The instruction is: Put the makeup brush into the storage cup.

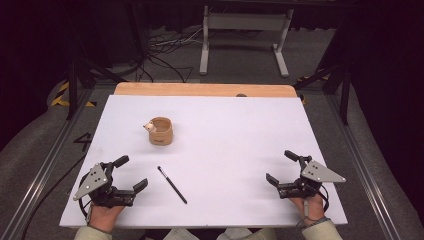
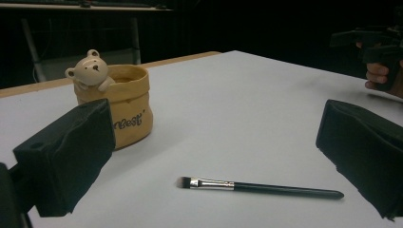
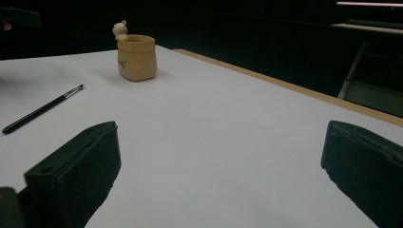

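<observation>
Brush (image 1: 172, 184) lies flat on the white table (image 1: 240, 130) between the wide-open, empty left gripper (image 1: 133, 173) and right gripper (image 1: 281, 169); the left gripper view resolves lettering on the bear pot (image 2: 115, 105).

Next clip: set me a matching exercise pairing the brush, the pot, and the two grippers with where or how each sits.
Things:
1. makeup brush
2. bear pot
3. left gripper
4. right gripper

States:
A. open, at the table's near right
B. upright, toward the far side
C. lying flat on the white table
D. open, beside the brush

Pairs: 1-C, 2-B, 3-D, 4-A
</observation>
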`<act>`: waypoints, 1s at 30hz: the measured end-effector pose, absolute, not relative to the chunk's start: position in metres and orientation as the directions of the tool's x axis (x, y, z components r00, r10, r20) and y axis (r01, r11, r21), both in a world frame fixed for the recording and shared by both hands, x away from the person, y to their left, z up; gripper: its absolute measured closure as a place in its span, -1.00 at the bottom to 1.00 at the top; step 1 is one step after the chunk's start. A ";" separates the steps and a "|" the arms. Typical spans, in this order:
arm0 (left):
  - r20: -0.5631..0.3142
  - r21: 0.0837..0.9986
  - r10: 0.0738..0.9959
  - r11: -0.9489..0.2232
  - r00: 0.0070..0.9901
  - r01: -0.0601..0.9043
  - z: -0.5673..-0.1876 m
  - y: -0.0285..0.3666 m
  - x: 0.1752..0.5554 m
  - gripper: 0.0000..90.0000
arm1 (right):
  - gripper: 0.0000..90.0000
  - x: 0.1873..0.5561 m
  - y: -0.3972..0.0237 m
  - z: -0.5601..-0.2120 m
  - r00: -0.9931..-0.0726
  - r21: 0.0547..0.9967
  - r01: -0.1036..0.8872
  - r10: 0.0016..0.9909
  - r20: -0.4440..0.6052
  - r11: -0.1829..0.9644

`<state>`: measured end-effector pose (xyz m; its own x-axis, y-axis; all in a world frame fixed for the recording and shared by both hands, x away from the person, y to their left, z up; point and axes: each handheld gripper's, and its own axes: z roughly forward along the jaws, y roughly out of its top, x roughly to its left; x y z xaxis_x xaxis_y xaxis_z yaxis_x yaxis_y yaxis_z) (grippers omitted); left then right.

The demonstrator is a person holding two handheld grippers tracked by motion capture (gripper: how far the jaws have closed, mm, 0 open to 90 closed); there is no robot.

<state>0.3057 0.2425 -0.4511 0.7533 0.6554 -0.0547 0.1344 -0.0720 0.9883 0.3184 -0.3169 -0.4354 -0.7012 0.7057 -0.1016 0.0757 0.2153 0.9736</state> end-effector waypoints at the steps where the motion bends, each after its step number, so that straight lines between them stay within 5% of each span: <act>1: -0.053 0.989 0.656 -0.072 0.753 0.132 -0.451 0.242 0.306 -1.00 | -1.00 0.318 -0.317 -0.435 -0.701 0.974 0.076 0.706 -0.101 0.215; 18: -0.041 0.987 0.652 -0.091 0.758 0.131 -0.438 0.240 0.303 -0.99 | -1.00 0.317 -0.316 -0.434 -0.701 0.971 0.067 0.704 -0.117 0.228; 30: -0.065 0.955 0.686 -0.167 0.725 0.244 -0.412 0.228 0.303 -1.00 | -1.00 0.314 -0.319 -0.431 -0.699 0.969 0.055 0.702 -0.136 0.243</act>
